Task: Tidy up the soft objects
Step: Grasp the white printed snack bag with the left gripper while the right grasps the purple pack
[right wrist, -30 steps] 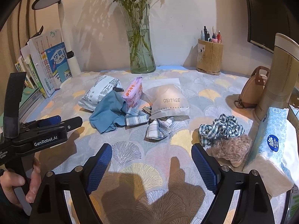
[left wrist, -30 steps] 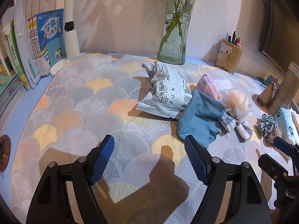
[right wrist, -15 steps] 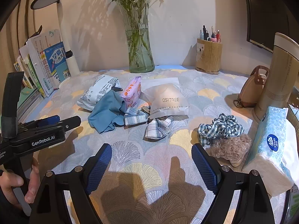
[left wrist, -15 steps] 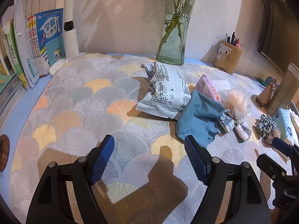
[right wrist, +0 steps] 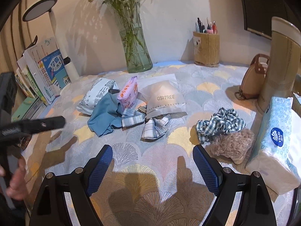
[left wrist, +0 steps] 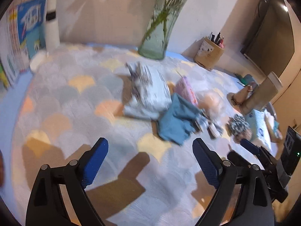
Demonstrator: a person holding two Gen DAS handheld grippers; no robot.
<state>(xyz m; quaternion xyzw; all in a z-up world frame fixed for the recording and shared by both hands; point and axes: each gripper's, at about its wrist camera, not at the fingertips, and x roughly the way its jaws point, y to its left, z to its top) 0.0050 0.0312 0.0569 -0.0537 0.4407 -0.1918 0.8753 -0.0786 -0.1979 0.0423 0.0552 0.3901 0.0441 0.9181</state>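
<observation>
The tabletop [right wrist: 216, 86], under a fan-patterned cloth, is carrying everything. Tall at the back, a vase [right wrist: 135, 50] is standing against the wall, with books [right wrist: 43, 75] leaning at the left edge and a tissue pack [right wrist: 276, 141] lying at the right edge. In the middle a heap is sitting: a white packet [right wrist: 96, 94] and a blue cloth [right wrist: 105, 116] are overlapping, a purple pack [right wrist: 128, 94] is leaning against them, and a clear pouch [right wrist: 165, 99] is resting over plaid cloths [right wrist: 150, 124]. To the right, apart from the heap, a checked scrunchie [right wrist: 220, 124] is touching a fuzzy brown one [right wrist: 233, 145].

The right tongs [right wrist: 152, 165] are hovering spread wide over bare cloth, gripping nothing. The left tongs [left wrist: 150, 162] are likewise gaping wide and empty, short of the blue cloth [left wrist: 176, 122]; that view is blurred.
</observation>
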